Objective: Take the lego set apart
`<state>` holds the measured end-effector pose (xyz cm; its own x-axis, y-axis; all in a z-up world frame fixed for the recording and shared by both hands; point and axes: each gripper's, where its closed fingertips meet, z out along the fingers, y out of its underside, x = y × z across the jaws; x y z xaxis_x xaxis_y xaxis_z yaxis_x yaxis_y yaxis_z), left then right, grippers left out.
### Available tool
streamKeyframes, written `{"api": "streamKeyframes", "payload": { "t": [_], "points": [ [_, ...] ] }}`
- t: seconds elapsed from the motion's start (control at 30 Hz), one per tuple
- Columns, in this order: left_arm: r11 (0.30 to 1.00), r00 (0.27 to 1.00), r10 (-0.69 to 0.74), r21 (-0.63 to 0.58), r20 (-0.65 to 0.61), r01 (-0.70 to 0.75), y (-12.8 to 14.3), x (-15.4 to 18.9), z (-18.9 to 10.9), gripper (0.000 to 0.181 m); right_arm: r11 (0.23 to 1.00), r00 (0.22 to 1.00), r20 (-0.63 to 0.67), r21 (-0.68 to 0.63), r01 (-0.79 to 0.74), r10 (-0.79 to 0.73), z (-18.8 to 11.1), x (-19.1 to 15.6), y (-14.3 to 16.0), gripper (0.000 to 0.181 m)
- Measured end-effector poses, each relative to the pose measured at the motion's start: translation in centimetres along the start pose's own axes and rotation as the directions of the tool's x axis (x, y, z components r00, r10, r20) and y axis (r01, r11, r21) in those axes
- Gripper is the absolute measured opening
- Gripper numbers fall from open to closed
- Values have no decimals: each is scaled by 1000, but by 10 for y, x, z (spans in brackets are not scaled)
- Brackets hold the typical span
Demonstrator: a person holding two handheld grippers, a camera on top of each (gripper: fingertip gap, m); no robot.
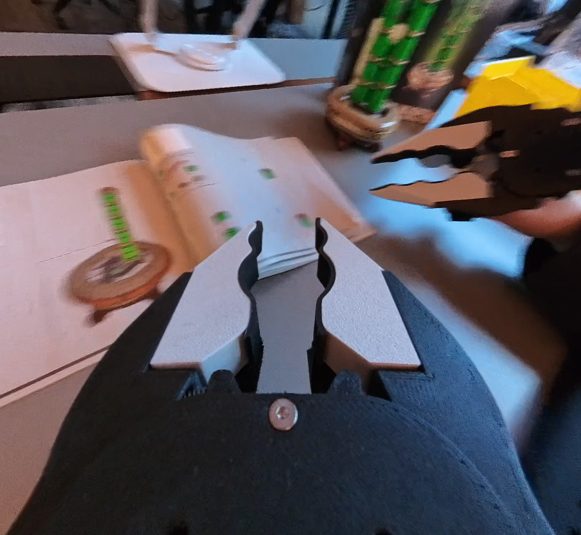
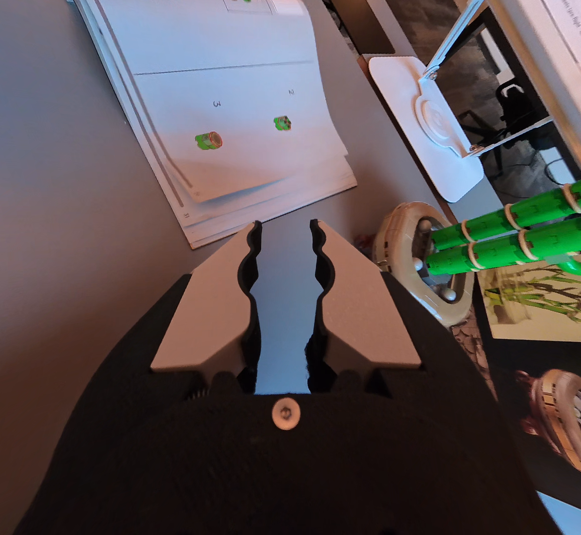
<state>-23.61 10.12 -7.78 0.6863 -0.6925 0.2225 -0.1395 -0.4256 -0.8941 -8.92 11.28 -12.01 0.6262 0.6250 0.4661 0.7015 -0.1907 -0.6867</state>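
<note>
The left gripper (image 1: pixel 287 224) hovers over the grey table (image 1: pixel 63 139) with its two fingers parted and nothing between them; its tips hang above the near edge of an open instruction booklet (image 1: pixel 239 180) that lies flat on the table. The left wrist view is blurred by motion. The right gripper (image 2: pixel 284 226) is likewise spread open and empty, its tips just past the near corner of the same booklet (image 2: pixel 220 95); it also shows in the left wrist view at the far right (image 1: pixel 374 174), fingers apart, held in a person's hand (image 1: pixel 540 215).

The lego set (image 2: pixel 471 243), green bamboo stalks ringed with tan bands rising from a round beige pot, stands on the table to the right of the booklet, apart from both grippers. In the left wrist view it stands far right (image 1: pixel 377 79), beyond the right gripper. Just behind it leans a dark box (image 2: pixel 534 347) printed with a picture of the model. A white flat base (image 2: pixel 434 130) of a stand rests at the table's far edge, beyond the booklet
</note>
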Motion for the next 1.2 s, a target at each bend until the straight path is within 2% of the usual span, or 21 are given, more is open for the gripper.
{"api": "streamKeyframes", "payload": {
  "t": [0.13, 0.23, 0.37, 0.6, 0.73, 1.07, 1.2],
  "points": [
    [996, 937, 55, -83, 345, -28, 10, -97, -30, 45, 997, 996, 56, 32, -73, 71, 6, -12, -8, 32],
    [993, 877, 34, -117, 478, 25, 22, -142, -52, 57, 987, 981, 134, 56, -148, 140, 10, -25, -16, 34],
    [979, 810, 31, -181, 586, 94, 41, -178, -72, 75, 987, 972, 185, 42, -153, 143, 14, -38, -16, 36],
    [970, 799, -16, -186, 602, 160, 54, -187, -65, 90, 991, 977, 177, 33, -128, 121, 14, -38, -14, 36],
    [950, 812, -31, -235, 583, 205, 69, -186, -56, 90, 992, 978, 170, 28, -126, 120, 14, -37, -12, 36],
    [958, 810, -28, -216, 586, 190, 69, -186, -56, 85, 992, 979, 164, 27, -124, 118, 13, -35, -11, 36],
    [959, 819, -18, -221, 573, 176, 68, -182, -53, 76, 992, 979, 164, 24, -124, 118, 13, -35, -10, 36]
  ]
}}
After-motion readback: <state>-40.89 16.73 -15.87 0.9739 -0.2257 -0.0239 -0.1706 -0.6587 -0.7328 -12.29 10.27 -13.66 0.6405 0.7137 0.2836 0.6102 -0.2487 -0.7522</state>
